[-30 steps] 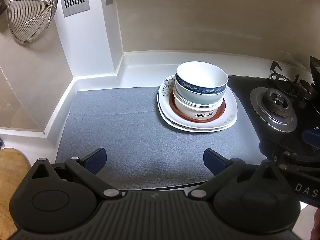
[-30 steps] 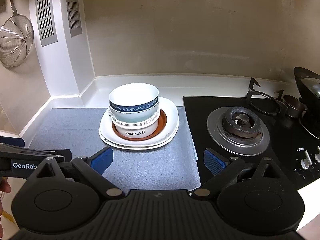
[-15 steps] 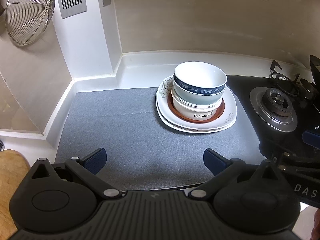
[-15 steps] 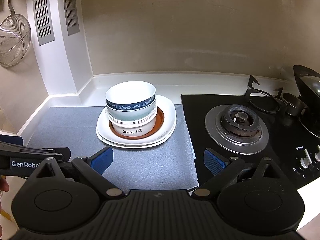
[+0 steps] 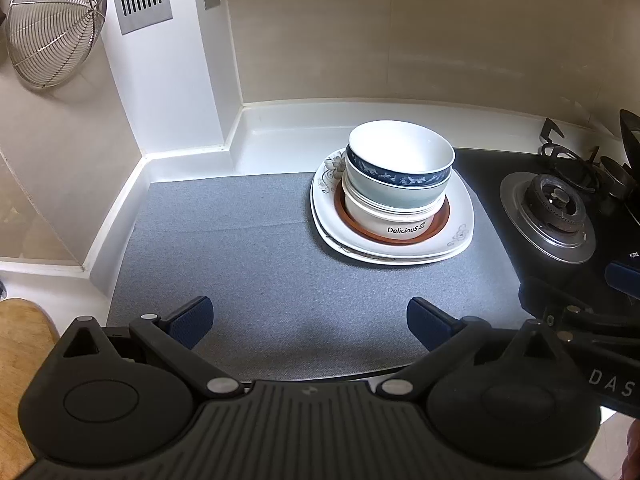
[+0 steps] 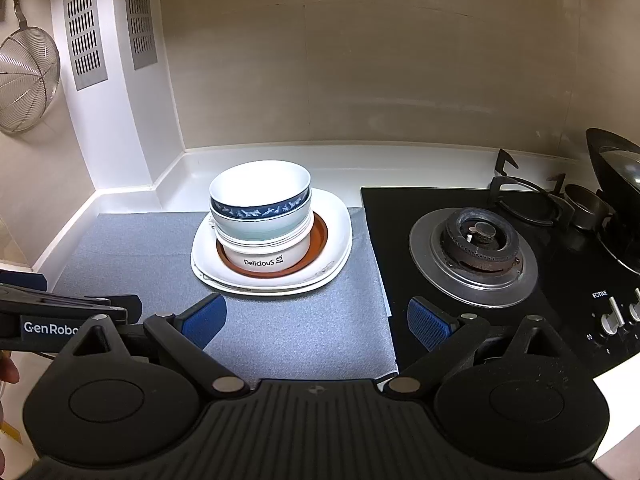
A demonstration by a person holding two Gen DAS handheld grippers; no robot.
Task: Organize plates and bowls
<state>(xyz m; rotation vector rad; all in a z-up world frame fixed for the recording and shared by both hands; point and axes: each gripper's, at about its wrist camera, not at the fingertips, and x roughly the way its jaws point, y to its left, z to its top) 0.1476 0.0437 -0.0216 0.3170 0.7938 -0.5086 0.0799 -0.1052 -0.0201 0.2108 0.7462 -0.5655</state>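
Left wrist view: the left gripper (image 5: 310,322) is held with its blue-padded fingers (image 5: 191,320) spread wide, nothing between them, above the near edge of the grey textured mat (image 5: 240,248). The stack of dishes is seen on the far right part of that mat: two white squarish plates with floral corner prints (image 5: 460,236) at the bottom, a round brown-rimmed plate (image 5: 438,224) on them, then a white bowl printed "Delicious" (image 5: 384,222), a pale green bowl (image 5: 396,196) nested in it, and a white bowl with a dark blue patterned band (image 5: 400,152) on top. Neither gripper touches the stack.

Right wrist view: the right gripper (image 6: 316,322) is likewise released, fingers (image 6: 426,322) wide apart and empty, over the mat's near right edge where it meets the black glass gas hob (image 6: 400,216). The hob's steel-ringed burner (image 6: 474,256) lies just right of the mat, well apart from the stack. A wire mesh strainer (image 6: 24,80) is hung on the wall far left of the mat, next to slotted metal vent grilles (image 6: 84,24). Part of the left gripper's body, marked "GenRobo", is visible at the mat's near left.
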